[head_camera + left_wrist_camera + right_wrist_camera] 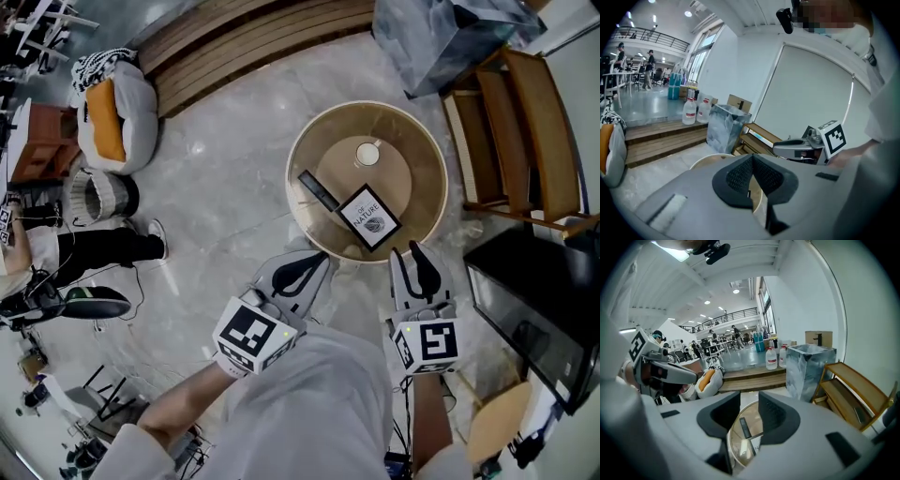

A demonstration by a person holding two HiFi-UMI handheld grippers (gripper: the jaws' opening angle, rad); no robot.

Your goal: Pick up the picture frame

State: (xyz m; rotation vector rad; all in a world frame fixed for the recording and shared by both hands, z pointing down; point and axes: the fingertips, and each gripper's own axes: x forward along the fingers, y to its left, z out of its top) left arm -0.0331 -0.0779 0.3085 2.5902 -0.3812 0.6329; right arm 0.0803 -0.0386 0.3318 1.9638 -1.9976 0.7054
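The picture frame [368, 217], black-edged with a white print, lies flat on a round glass-topped table [420, 150], near its front edge. A black remote [319, 190] lies to its left and a small white cup [367, 153] stands behind it. My left gripper [319, 258] hovers at the table's near left rim with its pads [740, 176] meeting at the tips and nothing held. My right gripper [406, 250] is just short of the frame's right corner. Its jaws stand apart with nothing between them, and the table [740, 437] and remote [745, 427] show through the gap.
A wooden shelf rack [525, 131] stands right of the table, with a grey bag [450, 37] behind it. A black cabinet [534, 291] is at the near right. Wooden steps [253, 47] run along the back. A pet bed [117, 112] and a person's feet [103, 246] are at the left.
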